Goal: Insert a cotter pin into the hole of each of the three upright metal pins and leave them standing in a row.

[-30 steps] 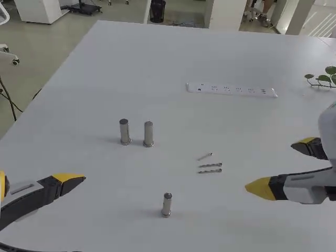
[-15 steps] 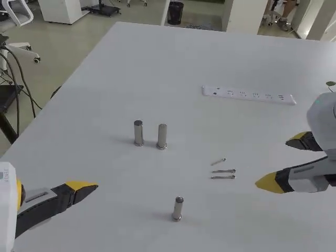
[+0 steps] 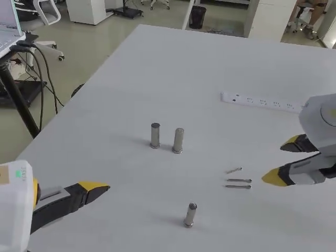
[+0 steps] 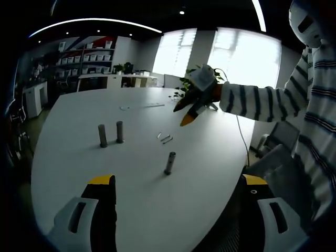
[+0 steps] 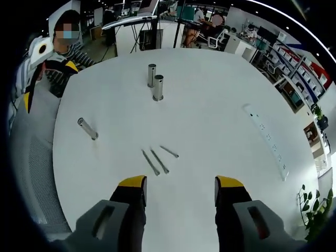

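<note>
Well, no metal pins (image 3: 177, 140) hold cotter pins (image 3: 239, 180) yet, and your left gripper (image 4: 178, 181) and right gripper (image 3: 276, 163) have fingers wide, empty.

- Straight ahead of the right fingers (image 5: 131, 185): bare tabletop (image 5: 210, 121) up to three loose cotter pins (image 5: 156, 160), nothing between.
- Beyond, to the left: lone metal pin (image 5: 87, 128); farther out, pair of metal pins (image 5: 158, 86) just beside each other.
- Far right of those fingers: power strip (image 5: 265, 139), well apart.
- Ahead of the left fingers (image 4: 102, 181): open tabletop up to the lone metal pin.
</note>
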